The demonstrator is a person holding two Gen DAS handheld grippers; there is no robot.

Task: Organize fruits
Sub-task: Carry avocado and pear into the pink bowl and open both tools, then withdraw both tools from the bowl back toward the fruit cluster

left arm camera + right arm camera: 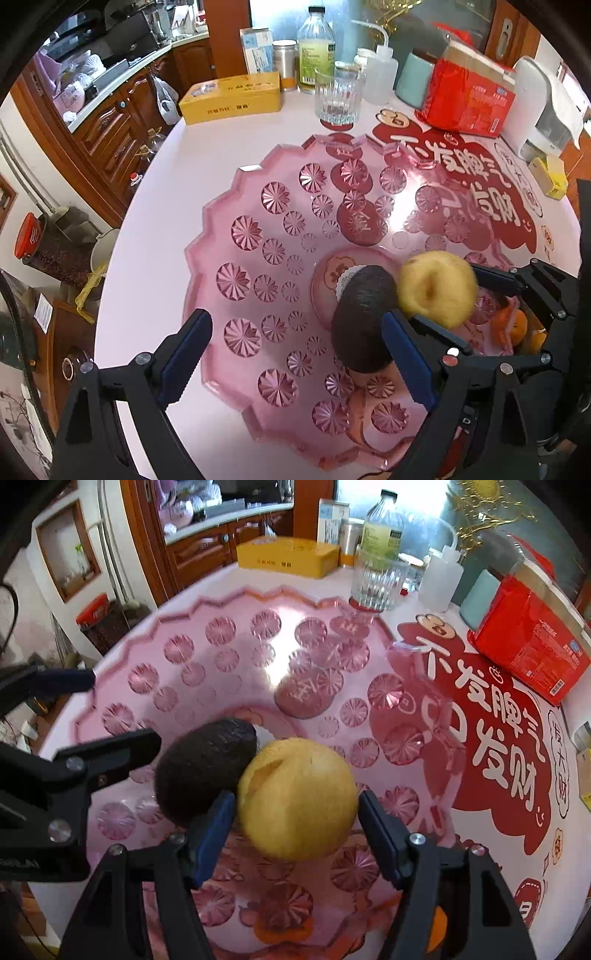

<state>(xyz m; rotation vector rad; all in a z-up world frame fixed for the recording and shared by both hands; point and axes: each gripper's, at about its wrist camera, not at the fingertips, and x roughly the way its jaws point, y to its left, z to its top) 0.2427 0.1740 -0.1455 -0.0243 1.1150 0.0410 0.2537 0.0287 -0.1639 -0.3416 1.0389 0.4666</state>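
A large pink cut-glass plate (240,229) (177,650) lies on the white table. A dark avocado (364,317) (205,768) rests at the plate's centre. My left gripper (295,321) (118,710) stands wide open over the plate; the avocado lies just inside its right finger and far from the left one. A yellow round fruit (437,291) (295,797) leans against the avocado, with my right gripper (295,799) (447,295) shut on its two sides.
A ribbed drinking glass (337,98) (376,583) stands just beyond the plate's far rim. Behind it are a yellow box (229,98), bottles and a red carton (467,99) (532,638). A red printed mat (495,746) lies right of the plate. Something orange (517,326) shows under the right gripper.
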